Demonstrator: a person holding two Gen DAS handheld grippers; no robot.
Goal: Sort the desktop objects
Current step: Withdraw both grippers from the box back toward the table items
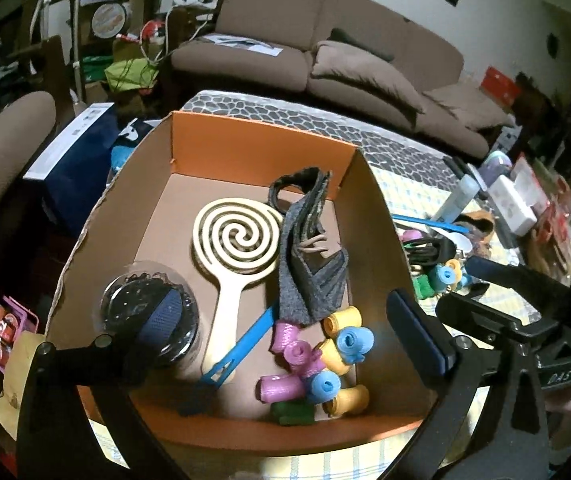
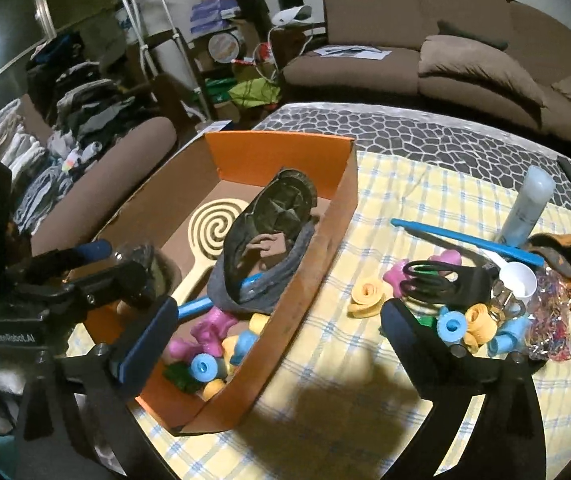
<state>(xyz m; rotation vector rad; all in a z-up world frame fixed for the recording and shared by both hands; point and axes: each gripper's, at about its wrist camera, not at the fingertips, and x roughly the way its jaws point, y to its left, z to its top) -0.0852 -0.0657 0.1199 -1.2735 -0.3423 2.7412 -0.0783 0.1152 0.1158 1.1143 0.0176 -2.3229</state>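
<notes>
1. Left wrist view: the orange cardboard box (image 1: 261,136) lies directly under the left tongs (image 1: 285,332), already holding a pale wooden spiral-headed paddle (image 1: 233,248), grey felt pouches (image 1: 309,264), a blue plastic comb (image 1: 245,344), a clear tub of dark beads (image 1: 149,312) and a cluster of pink, blue, yellow and green foam hair rollers (image 1: 317,364).
2. The left tongs stand wide open with nothing between the pads.
3. Right wrist view: the right tongs (image 2: 269,344) are likewise spread fully and empty, straddling the box's near right wall and the yellow checked cloth (image 2: 365,400) on the counter.
4. The unsorted heap of foam rollers (image 2: 469,320) sits just beyond the right tongs' right pad, with a black-handled wire tool (image 2: 437,280), a white scoop (image 2: 519,280), a second long blue comb (image 2: 465,240) lying crosswise, a bag of coloured elastic bands (image 2: 549,320) and a grey-blue bottle (image 2: 529,204) behind.
5. Judged from this, the right hand is nearer the heap; reaching it means swinging right and forward.
6. The heap's far items overlap, so their edges are hard to separate; the box's nearest corner is hidden behind the left tongs' frame.
</notes>
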